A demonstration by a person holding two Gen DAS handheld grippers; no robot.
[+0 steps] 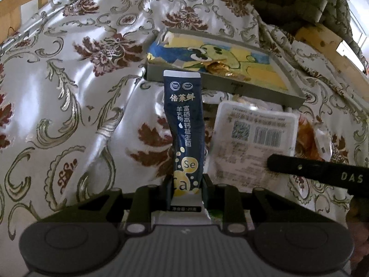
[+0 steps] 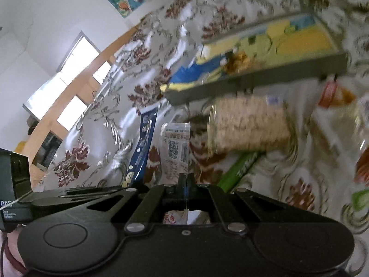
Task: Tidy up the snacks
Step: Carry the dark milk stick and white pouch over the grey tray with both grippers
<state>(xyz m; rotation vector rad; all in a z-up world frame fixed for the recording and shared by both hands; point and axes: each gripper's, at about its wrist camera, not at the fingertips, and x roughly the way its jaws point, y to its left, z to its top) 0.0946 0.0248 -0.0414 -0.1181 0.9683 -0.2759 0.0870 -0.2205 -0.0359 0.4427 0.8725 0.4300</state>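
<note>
Two grippers work over the floral bedspread (image 1: pixel 69 92). Left gripper (image 1: pixel 187 184) pinches a navy sachet (image 1: pixel 185 127) upright, near the grey tray (image 1: pixel 230 85). Right gripper (image 2: pixel 184 180) is clamped on a white packet (image 2: pixel 176 145) edge, just below the tray.

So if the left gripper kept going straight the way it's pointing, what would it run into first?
The left gripper, shut on the dark blue powder sachet, aims toward the grey shallow tray with a cartoon picture. The sachet's tip would probably meet the tray's near wall first, though the floral bedspread below may come sooner; depth is unclear.
</note>
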